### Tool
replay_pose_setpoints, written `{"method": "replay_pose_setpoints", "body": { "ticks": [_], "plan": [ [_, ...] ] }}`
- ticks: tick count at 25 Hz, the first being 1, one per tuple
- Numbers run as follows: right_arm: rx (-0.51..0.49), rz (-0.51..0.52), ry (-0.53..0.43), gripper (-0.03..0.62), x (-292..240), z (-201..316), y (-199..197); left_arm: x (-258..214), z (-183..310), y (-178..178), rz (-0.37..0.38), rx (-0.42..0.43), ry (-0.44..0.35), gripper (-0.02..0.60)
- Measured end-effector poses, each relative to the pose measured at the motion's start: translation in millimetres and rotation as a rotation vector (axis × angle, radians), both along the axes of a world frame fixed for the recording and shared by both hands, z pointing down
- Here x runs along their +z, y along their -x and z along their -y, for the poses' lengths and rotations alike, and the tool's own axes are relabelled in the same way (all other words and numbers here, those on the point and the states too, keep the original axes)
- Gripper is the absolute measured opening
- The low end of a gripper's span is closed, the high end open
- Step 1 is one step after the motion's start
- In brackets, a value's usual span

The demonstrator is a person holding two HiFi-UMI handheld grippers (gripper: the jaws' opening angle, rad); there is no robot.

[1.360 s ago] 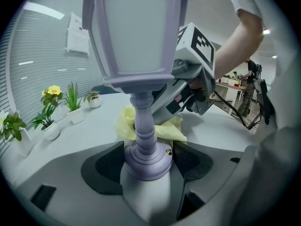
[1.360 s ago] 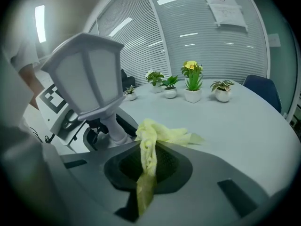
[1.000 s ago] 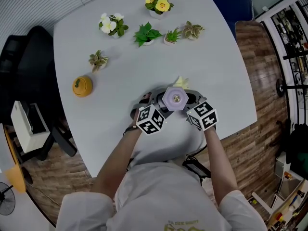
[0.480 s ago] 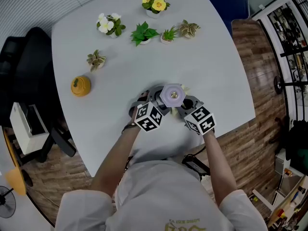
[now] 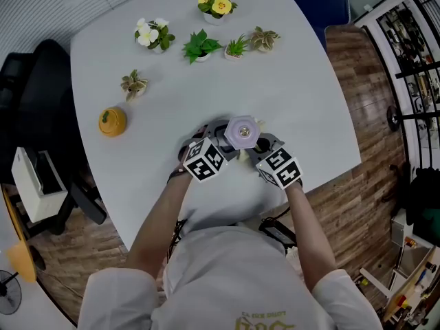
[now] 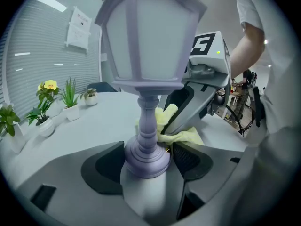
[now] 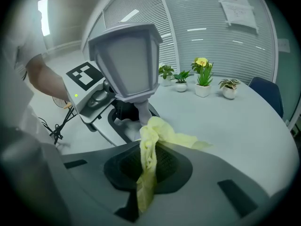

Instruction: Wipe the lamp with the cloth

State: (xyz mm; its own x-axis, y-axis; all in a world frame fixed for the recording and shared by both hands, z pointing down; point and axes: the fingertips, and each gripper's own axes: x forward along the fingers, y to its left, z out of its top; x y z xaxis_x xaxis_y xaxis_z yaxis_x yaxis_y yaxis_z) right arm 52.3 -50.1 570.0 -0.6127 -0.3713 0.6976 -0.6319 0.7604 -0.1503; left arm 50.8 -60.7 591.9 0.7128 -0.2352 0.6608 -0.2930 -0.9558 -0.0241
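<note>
A pale purple lantern-style lamp (image 5: 242, 132) stands on the white table (image 5: 309, 102) just in front of me. My left gripper (image 6: 146, 161) is shut on its round base (image 6: 146, 157), one jaw on each side. The shade (image 6: 150, 36) rises above the jaws. My right gripper (image 7: 148, 166) is shut on a yellow cloth (image 7: 150, 149), which bunches against the lamp's stem (image 7: 141, 112). In the left gripper view the cloth (image 6: 181, 135) lies by the base, under the right gripper's body (image 6: 202, 79). From above, both marker cubes (image 5: 203, 160) flank the lamp.
Several small potted plants (image 5: 199, 47) line the table's far side. An orange pumpkin-shaped pot (image 5: 112, 122) sits at the left. A black chair (image 5: 34, 81) stands left of the table and a blue chair (image 5: 323, 2) at the far right. The table's near edge runs under my forearms.
The cloth showed beyond the lamp a second ago; now it sits at the near side by the stem. The right gripper has edged closer to the lamp. The left hold is unchanged.
</note>
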Motion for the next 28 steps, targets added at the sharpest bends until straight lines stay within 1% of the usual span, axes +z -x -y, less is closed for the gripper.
{"method": "replay_pose_setpoints", "body": {
  "ticks": [5, 9, 13, 16, 17, 18, 19, 22, 28],
  "plan": [
    [0.005, -0.032, -0.029, 0.028, -0.5, -0.2, -0.9, -0.6, -9.8, 12.2, 0.028, 0.042, 0.008, 0.305],
    [0.016, -0.052, -0.041, 0.028, -3.7, 0.3, 1.9, -1.5, -17.1, 21.0, 0.050, 0.049, 0.017, 0.305],
    [0.048, -0.062, -0.055, 0.027, -5.0, 5.2, 2.6, -2.3, -27.3, 27.0, 0.066, 0.060, 0.031, 0.304],
    [0.061, -0.071, -0.064, 0.028, -5.8, 5.5, 2.5, -2.3, -27.5, 29.6, 0.067, 0.041, 0.026, 0.298],
    [0.064, -0.071, -0.063, 0.027, -6.1, 4.6, 2.6, -2.0, -25.5, 30.2, 0.064, 0.027, 0.024, 0.281],
    [0.068, -0.069, -0.061, 0.028, -6.3, 3.1, 2.8, -1.5, -23.4, 30.8, 0.060, 0.015, 0.025, 0.244],
    [0.071, -0.067, -0.058, 0.027, -6.3, 0.9, 3.2, -0.9, -22.0, 31.4, 0.053, 0.006, 0.029, 0.236],
    [0.075, -0.064, -0.050, 0.028, -5.2, -6.6, 5.1, 0.5, -21.7, 32.7, 0.032, -0.010, 0.038, 0.235],
    [0.068, -0.063, -0.031, 0.028, -5.4, -17.7, 10.5, 1.2, -22.3, 32.4, 0.030, -0.011, 0.035, 0.233]
  ]
}}
